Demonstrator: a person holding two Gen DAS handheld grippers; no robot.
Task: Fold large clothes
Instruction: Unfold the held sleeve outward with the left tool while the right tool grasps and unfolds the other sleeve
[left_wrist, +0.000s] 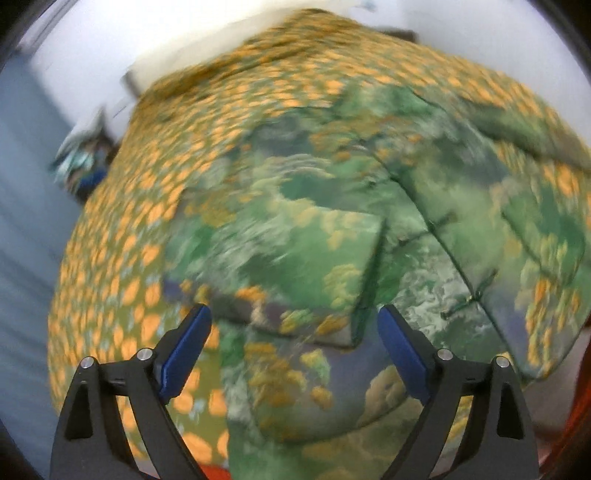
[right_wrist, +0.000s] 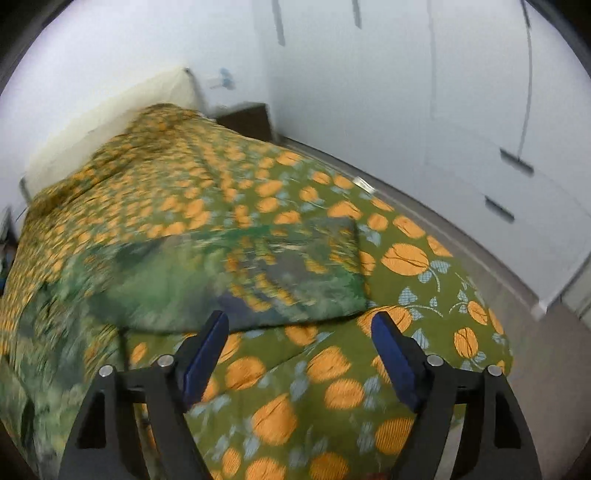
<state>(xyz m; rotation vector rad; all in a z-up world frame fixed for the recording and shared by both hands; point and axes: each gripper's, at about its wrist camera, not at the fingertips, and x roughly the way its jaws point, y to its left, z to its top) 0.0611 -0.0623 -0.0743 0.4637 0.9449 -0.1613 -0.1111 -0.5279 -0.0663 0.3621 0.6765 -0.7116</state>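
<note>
The green printed garment (left_wrist: 332, 229) is lying partly folded on the bed (right_wrist: 406, 258), over the orange-flowered bedspread. Both the left tongs (left_wrist: 294, 314) and the right tongs (right_wrist: 299, 321) are hovering released, grasping nothing. A fold seems underway; next, each needs to be closing on a near edge of the cloth.

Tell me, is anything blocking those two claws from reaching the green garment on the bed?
Nothing visible does. The left claw is open right above the green garment, with only air between. The right claw is open too, and only bare bedspread lies between it and the garment's near edge.
</note>
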